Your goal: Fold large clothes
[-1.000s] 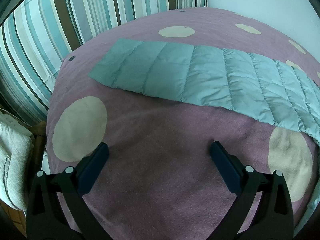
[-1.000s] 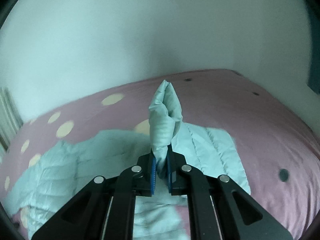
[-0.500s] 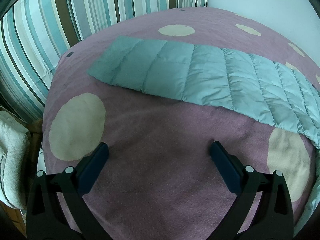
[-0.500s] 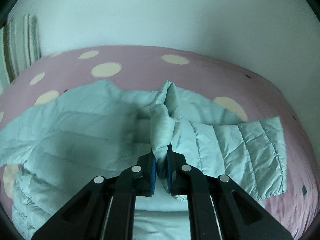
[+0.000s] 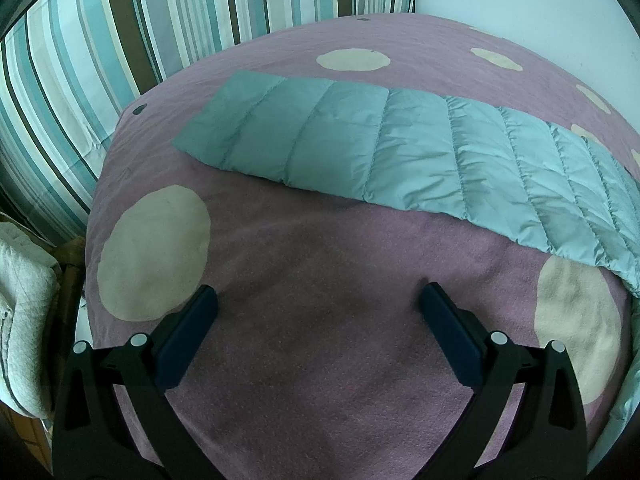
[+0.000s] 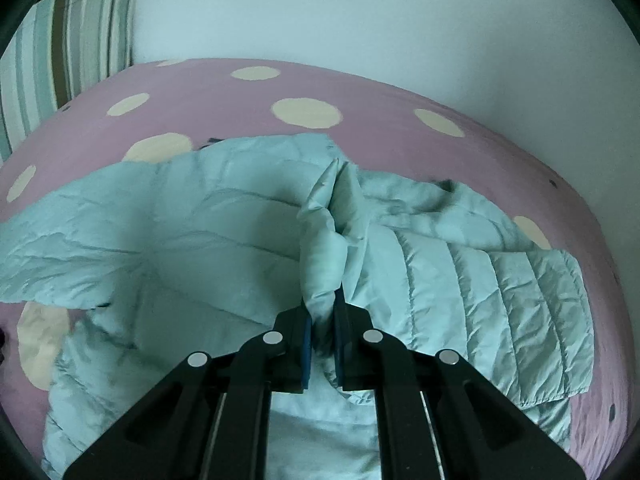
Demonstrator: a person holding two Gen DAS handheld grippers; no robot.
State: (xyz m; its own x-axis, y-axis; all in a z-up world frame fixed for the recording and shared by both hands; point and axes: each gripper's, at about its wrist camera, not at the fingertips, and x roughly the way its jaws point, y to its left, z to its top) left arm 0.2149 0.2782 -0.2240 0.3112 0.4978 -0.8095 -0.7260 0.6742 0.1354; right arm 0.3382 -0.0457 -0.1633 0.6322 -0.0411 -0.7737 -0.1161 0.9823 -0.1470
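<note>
A light teal quilted down jacket lies spread on a pink bedcover with cream dots. My right gripper is shut on a pinched fold of the jacket, which stands up between the fingers above the jacket's body. One sleeve lies flat to the right. In the left wrist view the other sleeve lies stretched flat across the bed. My left gripper is open and empty, hovering over bare bedcover a short way in front of that sleeve.
The pink dotted bedcover fills both views. Striped pillows stand at the head of the bed, also in the right wrist view. A white quilted cloth hangs at the far left edge. A white wall runs behind the bed.
My right gripper has swung left and down with the pinched fold, from over the sleeve side to over the jacket's body. The left gripper has barely shifted and stays open.
</note>
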